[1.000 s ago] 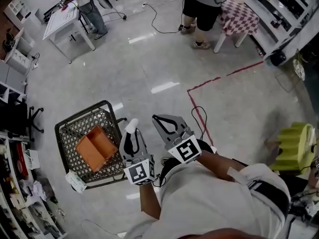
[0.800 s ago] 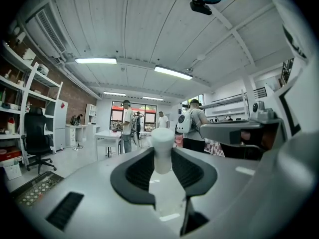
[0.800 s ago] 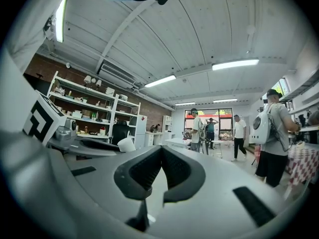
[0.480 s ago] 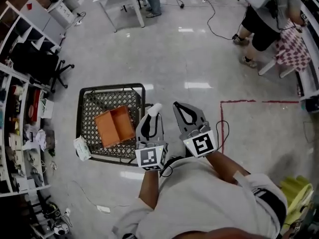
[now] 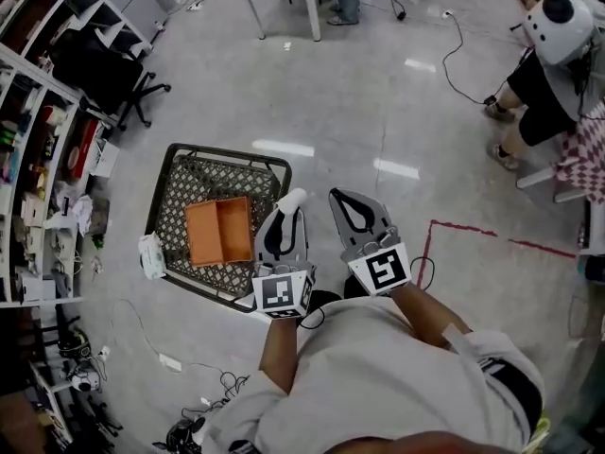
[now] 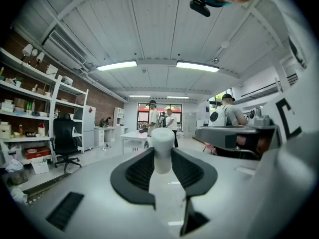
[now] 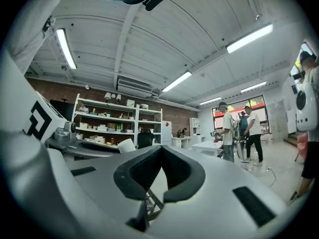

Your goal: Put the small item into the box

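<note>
Head view: one dark wire-mesh basket [image 5: 178, 170] is seen holding one orange two-compartment box [image 5: 219, 232]. The left gripper [image 5: 287, 208] and right gripper [image 5: 338, 200] are held just beside it.
Left gripper view: one small white cylindrical item [image 6: 162, 146] is clamped between the jaws, outside the box.
Right gripper view: the jaw tips are met, with nothing gripped.

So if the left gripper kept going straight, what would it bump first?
Nothing close, it seems: the left gripper, holding the white item, points past the basket over bare floor toward a far white table.

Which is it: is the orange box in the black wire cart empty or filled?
Empty: the orange box shows bare compartments; the small white cylinder sits clamped in the left hand-held gripper.
</note>
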The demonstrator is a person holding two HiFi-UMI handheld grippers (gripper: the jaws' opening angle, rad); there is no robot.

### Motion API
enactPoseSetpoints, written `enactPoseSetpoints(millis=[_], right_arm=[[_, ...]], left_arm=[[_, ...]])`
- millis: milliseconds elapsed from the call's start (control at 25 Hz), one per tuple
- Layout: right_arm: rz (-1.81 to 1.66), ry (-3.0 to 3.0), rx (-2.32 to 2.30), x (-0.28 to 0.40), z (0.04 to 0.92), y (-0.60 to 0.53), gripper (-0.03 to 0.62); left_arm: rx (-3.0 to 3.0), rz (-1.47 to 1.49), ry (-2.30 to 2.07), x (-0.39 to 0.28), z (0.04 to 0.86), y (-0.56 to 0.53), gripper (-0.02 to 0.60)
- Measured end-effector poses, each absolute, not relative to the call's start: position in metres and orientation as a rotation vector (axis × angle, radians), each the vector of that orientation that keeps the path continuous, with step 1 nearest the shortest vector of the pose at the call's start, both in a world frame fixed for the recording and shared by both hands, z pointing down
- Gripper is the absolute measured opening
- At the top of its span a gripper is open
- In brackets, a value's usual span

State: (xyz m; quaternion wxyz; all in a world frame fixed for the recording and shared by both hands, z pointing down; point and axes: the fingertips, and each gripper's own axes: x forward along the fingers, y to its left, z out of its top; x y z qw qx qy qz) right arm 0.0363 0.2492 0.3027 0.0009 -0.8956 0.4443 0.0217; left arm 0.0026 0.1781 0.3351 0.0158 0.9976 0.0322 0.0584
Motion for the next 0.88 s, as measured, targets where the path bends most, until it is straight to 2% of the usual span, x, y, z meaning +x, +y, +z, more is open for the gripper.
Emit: enactPoseSetpoints(millis=[520,880], right_arm=[[-0.009,1.607,-2.677,0.067,0.343,0.164,0.003],[0.029,1.612,-2.764,0.135,0.341,0.105,0.003]], left_arm=[[3.098,0.271,-0.153,0.021,0.371,0.098,0.112],[3.1,0.176,-0.064,0.109,0.374,0.038,0.112]])
